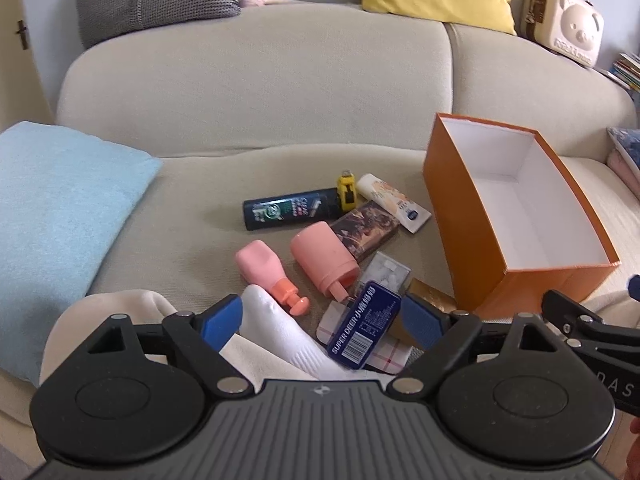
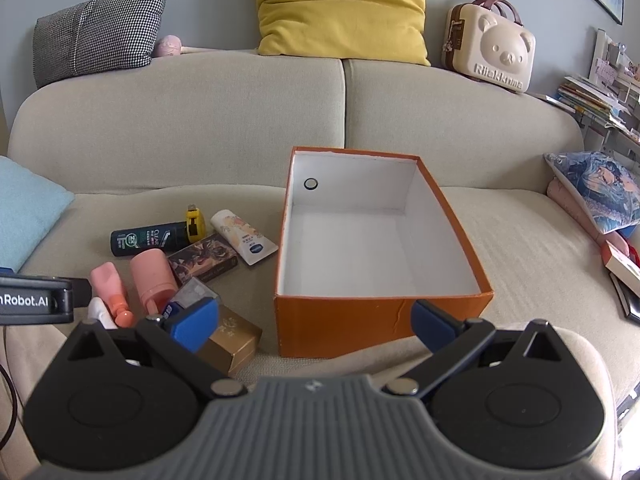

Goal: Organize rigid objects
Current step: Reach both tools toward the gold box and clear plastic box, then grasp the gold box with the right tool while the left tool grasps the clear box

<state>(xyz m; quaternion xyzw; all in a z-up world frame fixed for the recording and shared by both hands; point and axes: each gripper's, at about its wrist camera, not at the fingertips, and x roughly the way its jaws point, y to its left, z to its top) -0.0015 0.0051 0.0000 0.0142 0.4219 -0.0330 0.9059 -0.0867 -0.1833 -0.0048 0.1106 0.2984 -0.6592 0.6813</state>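
Observation:
An empty orange box (image 1: 468,208) (image 2: 340,320) with a white inside stands open on the beige sofa seat. Left of it lie a dark green bottle (image 1: 288,210), a yellow clip-like piece (image 1: 346,192), a white tube (image 1: 394,202), a dark patterned box (image 1: 366,226), two pink bottles (image 1: 324,256) (image 1: 266,272), a clear case (image 1: 388,272), a gold box (image 2: 234,340) and a blue tin (image 1: 364,328). My left gripper (image 1: 322,322) hovers open above the tin and a white sock (image 1: 280,328). Before the box's near wall, my right gripper (image 2: 315,323) is open and holds nothing.
A light blue pillow (image 1: 60,208) lies on the seat at the left. Grey (image 2: 100,28) and yellow (image 2: 340,8) cushions and a cream bear case (image 2: 490,48) rest on the sofa back. A printed cushion (image 2: 596,188) and books (image 2: 624,268) sit at the right.

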